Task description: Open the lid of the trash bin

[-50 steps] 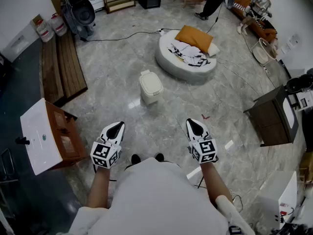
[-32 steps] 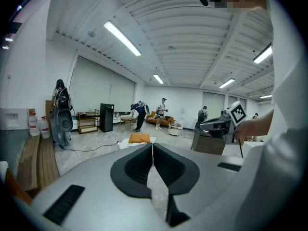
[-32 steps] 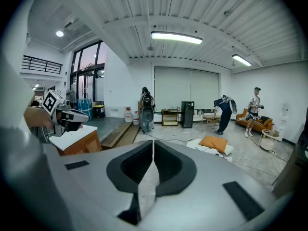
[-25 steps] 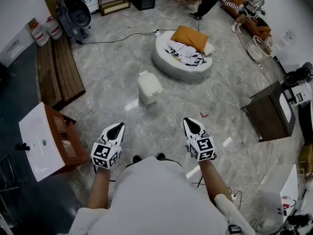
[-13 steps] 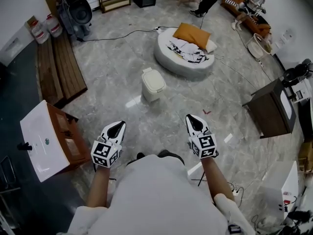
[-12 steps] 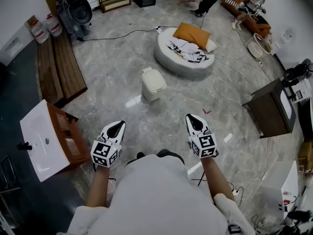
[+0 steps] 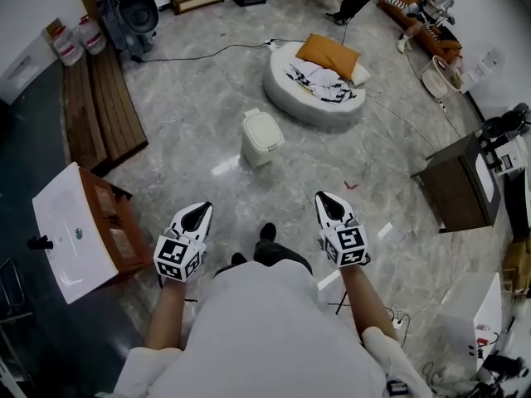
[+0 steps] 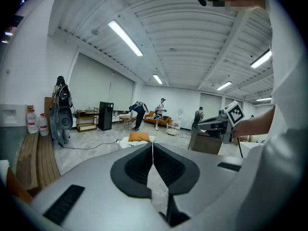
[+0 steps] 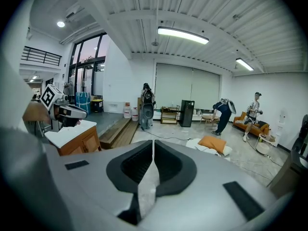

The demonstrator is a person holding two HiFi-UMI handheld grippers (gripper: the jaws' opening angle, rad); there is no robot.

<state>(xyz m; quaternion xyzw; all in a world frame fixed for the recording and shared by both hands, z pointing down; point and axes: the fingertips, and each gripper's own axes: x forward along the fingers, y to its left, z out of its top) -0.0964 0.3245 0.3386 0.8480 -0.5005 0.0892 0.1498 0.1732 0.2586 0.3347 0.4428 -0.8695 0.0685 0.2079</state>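
The cream trash bin (image 7: 260,138) stands on the grey marble floor with its lid down, well ahead of both grippers. My left gripper (image 7: 197,215) is held low at the left, its jaws together with nothing between them. The right gripper (image 7: 328,202) is level with it at the right, also shut and empty. In the left gripper view the left gripper (image 8: 152,145) shows a closed seam, and the bin is hidden behind it. The right gripper (image 9: 153,142) looks the same in its own view. A shoe (image 7: 267,232) is stepped forward between them.
A round white cushion bed (image 7: 299,98) with an orange pillow (image 7: 329,56) lies beyond the bin. A wooden cabinet with a white top (image 7: 70,230) stands at the left, a dark cabinet (image 7: 460,191) at the right. Wooden planks (image 7: 99,98) and a floor cable (image 7: 207,54) lie farther back.
The bin and the room have slid nearer in the head view as the person steps forward. Both grippers keep their pose and stay shut.
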